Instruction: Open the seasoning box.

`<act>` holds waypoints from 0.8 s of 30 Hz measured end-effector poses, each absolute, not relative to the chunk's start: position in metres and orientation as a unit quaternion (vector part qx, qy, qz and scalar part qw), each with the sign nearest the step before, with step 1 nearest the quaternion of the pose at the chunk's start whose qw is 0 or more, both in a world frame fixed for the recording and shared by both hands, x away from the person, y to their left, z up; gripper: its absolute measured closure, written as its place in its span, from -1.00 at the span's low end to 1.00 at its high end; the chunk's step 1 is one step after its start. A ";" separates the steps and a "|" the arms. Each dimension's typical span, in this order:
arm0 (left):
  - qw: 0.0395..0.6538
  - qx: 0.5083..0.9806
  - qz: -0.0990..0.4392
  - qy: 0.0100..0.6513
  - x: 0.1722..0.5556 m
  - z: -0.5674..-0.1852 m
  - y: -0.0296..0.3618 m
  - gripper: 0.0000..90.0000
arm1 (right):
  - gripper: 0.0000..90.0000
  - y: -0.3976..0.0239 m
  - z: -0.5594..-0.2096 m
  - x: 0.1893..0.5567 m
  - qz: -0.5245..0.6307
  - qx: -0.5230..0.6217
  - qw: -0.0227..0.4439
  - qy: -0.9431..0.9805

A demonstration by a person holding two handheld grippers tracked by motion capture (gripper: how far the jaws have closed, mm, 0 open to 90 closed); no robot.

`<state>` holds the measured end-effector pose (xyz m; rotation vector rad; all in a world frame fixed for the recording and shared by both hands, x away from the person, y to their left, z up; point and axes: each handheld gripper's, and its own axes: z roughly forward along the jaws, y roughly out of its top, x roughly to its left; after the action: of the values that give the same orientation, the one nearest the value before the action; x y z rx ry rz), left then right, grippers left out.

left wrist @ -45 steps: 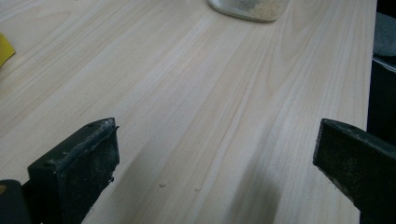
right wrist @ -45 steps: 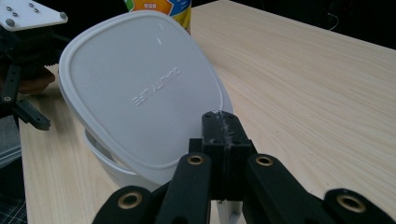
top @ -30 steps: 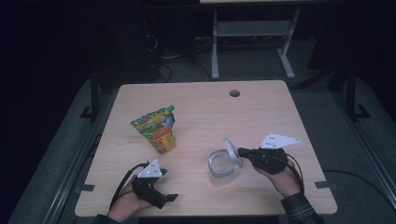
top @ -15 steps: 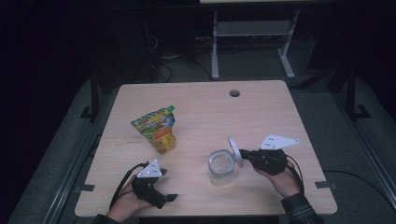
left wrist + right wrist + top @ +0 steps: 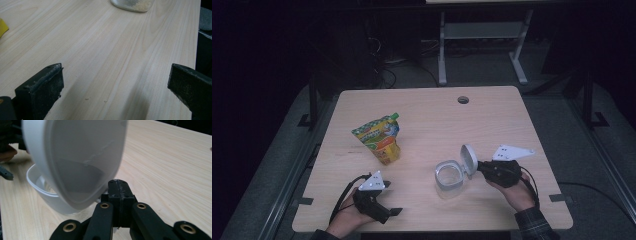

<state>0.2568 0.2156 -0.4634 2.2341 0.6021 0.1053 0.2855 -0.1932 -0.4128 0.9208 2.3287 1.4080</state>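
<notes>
Two hand-held grippers: my right hand-held gripper [image 5: 476, 166] is pinching the white lid [image 5: 469, 159], now tipped more upright off the clear container [image 5: 448, 176] near the table's [image 5: 492, 115] front edge. My left hand-held gripper [image 5: 393, 199] is idling, jaws spread. Container judged open for filling.

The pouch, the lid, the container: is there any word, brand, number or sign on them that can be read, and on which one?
Pouch: colourful print with a banner of lettering across the front, too small and blurred to read.
Lid: a faint raised line of marks on its inner face, not readable.
Container: no lettering seen.
Table: no text.
</notes>
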 end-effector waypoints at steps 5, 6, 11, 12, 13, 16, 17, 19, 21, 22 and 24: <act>0.400 0.884 0.040 0.238 0.257 -0.464 0.215 -1.00 | 1.00 -0.203 -0.415 0.284 0.488 0.331 0.140 0.796; 0.400 0.884 0.040 0.238 0.257 -0.464 0.215 -1.00 | 1.00 -0.204 -0.416 0.283 0.486 0.332 0.142 0.796; 0.402 0.882 0.043 0.241 0.257 -0.463 0.217 -1.00 | 0.83 -0.214 -0.424 0.278 0.477 0.345 0.143 0.795; 0.401 0.883 0.044 0.239 0.257 -0.463 0.217 -1.00 | 0.78 -0.216 -0.425 0.277 0.475 0.349 0.141 0.795; 0.402 0.883 0.044 0.240 0.257 -0.463 0.217 -1.00 | 0.74 -0.217 -0.426 0.276 0.473 0.352 0.141 0.795; 0.405 0.880 0.044 0.245 0.257 -0.463 0.218 -1.00 | 0.61 -0.218 -0.429 0.271 0.468 0.351 0.142 0.798; 0.405 0.879 0.045 0.246 0.257 -0.463 0.218 -1.00 | 0.55 -0.217 -0.430 0.270 0.467 0.351 0.143 0.799; 0.404 0.880 0.046 0.246 0.257 -0.462 0.219 -1.00 | 0.45 -0.217 -0.432 0.266 0.462 0.352 0.143 0.802; 0.403 0.880 0.045 0.247 0.258 -0.462 0.219 -1.00 | 0.36 -0.216 -0.435 0.262 0.458 0.351 0.144 0.804; 0.405 0.879 0.046 0.248 0.258 -0.462 0.219 -1.00 | 0.33 -0.215 -0.436 0.259 0.457 0.350 0.144 0.805; 0.408 0.876 0.045 0.253 0.258 -0.462 0.219 -1.00 | 0.25 -0.214 -0.440 0.254 0.455 0.349 0.143 0.807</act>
<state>0.2577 0.2189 -0.4619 2.2076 0.6365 0.1123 0.2545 -0.2140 -0.4396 1.0059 2.3282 1.3117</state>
